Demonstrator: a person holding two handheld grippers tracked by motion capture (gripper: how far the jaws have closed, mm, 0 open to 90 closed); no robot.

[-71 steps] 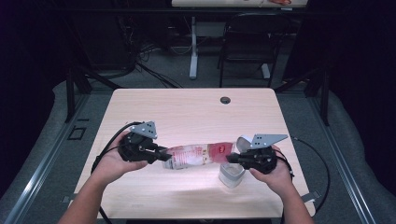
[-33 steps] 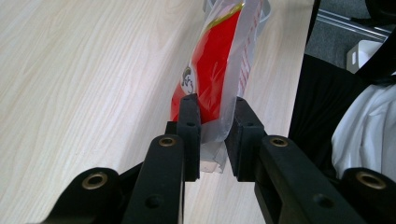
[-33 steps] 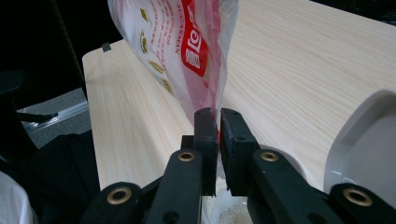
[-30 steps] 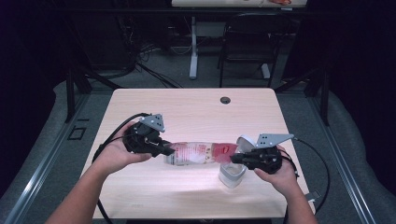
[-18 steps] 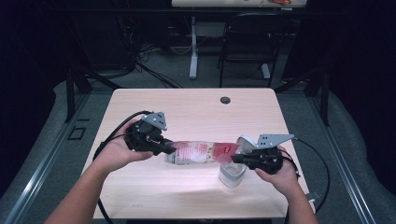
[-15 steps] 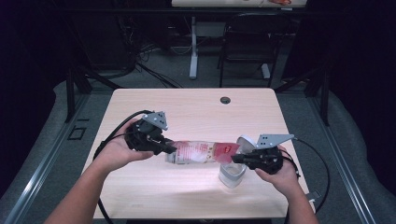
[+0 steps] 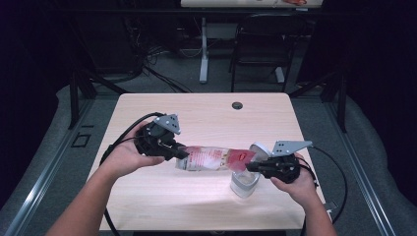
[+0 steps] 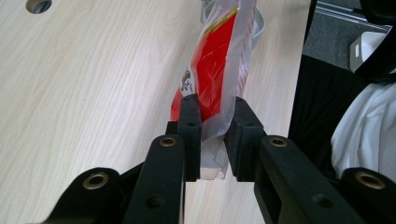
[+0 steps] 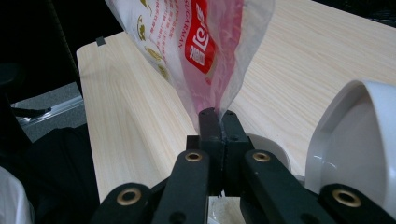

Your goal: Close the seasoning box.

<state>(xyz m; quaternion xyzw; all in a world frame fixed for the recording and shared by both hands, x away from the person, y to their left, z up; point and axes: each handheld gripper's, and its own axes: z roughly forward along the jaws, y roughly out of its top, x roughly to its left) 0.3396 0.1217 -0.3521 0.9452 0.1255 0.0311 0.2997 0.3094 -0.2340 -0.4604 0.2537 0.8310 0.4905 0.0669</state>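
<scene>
A person sits at a pale wooden table (image 7: pixel 162 206), holding a black two-jaw gripper in each hand. Between the two grippers, raised a little above the tabletop, stretches a clear plastic bag (image 7: pixel 216 159) with red print, lying roughly level from left to right. The left gripper (image 7: pixel 181 152) clamps the bag's left end; in the left gripper view its jaws stand partly apart with the bunched plastic (image 8: pixel 219 74) pressed between the pads. The right gripper (image 7: pixel 250 167) pinches the bag's right end; in the right gripper view its jaws are squeezed tight together on a thin edge of the film (image 9: pixel 205 51), having just closed the last little way onto it. Directly beneath the right gripper stands a small white container (image 7: pixel 244 183) with its hinged lid (image 7: pixel 259 149) open; the lid's curved white inside (image 9: pixel 359 144) appears just beside the right jaws. A small round dark hole (image 7: pixel 237 105) sits near the table's far edge, well apart from the bag.
</scene>
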